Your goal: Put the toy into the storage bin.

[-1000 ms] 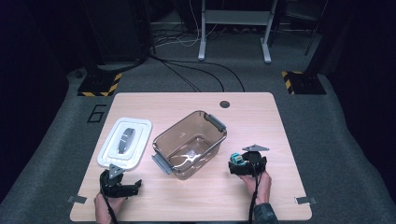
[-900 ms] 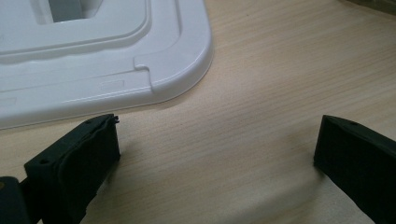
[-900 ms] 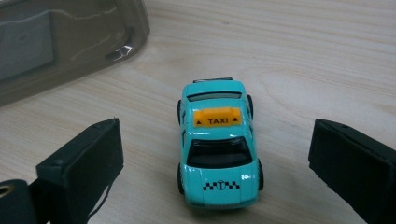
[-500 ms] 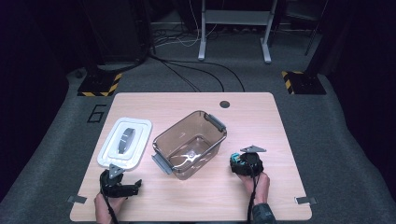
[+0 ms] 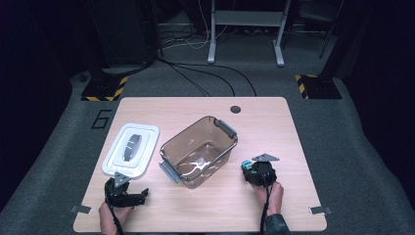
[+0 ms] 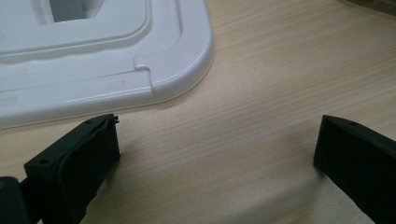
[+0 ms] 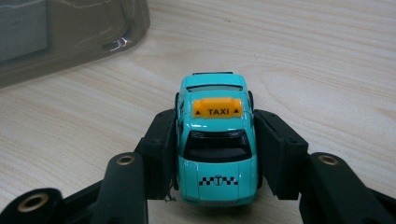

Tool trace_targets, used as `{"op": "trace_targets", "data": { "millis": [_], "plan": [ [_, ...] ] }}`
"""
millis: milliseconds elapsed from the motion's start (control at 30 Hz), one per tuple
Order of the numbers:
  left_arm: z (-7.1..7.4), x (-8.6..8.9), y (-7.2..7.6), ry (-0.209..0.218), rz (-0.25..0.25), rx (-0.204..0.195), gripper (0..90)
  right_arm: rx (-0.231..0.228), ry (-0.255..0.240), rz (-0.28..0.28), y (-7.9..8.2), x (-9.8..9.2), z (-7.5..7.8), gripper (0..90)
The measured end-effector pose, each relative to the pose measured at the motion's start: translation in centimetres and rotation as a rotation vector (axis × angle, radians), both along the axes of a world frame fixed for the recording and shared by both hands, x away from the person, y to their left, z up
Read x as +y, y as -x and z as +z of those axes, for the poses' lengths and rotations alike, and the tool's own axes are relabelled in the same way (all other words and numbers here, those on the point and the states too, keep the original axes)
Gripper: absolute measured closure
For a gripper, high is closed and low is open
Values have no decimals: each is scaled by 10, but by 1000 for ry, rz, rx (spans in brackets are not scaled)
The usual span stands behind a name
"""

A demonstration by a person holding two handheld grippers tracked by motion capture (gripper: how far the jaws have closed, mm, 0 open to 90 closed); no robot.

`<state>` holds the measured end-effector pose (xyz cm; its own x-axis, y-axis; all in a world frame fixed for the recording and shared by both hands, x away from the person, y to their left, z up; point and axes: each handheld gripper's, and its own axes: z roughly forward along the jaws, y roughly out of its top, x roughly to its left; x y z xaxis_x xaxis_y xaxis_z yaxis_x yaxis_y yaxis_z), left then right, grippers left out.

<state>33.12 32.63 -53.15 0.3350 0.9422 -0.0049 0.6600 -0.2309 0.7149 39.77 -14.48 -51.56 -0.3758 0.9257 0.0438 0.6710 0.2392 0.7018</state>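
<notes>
On the left of the worktop [image 5: 147, 105], the white lid [image 5: 131, 155] lies flat with its grey handle facing up, set aside so the container's mouth stays clear. Just below it, near the front edge, the left gripper [image 5: 128, 195] rests low with its 2 jaws spread wide and nothing between them; in the left gripper view the lid [image 6: 93, 51] sits close ahead, its rounded corner nearest the left-hand jaw, so that hand looks ready to take it later. In the middle stands the clear brown container [image 5: 198, 151], open and seemingly empty apart from reflections, angled across the worktop with 1 grey clip handle at each end. To its right, near but apart from it, the right gripper [image 5: 250, 171] has just closed its jaws on the teal toy taxi [image 7: 217, 144], the pads pressing on both flanks while its wheels appear to rest on the wood. Gripping it across the body should keep it level for a lift, and the likely destination is the open container just beside it.
</notes>
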Motion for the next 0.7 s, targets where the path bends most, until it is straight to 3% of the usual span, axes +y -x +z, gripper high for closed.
{"op": "trace_targets", "data": {
  "millis": [533, 700],
  "plan": [
    [0, 0, 0, 0, 0, 0, 0, -27, -6, 12, 2, -3, 4, 520],
    [0, 0, 0, 0, 0, 0, 0, -15, -4, 18, 2, -3, 3, 519]
  ]
}}
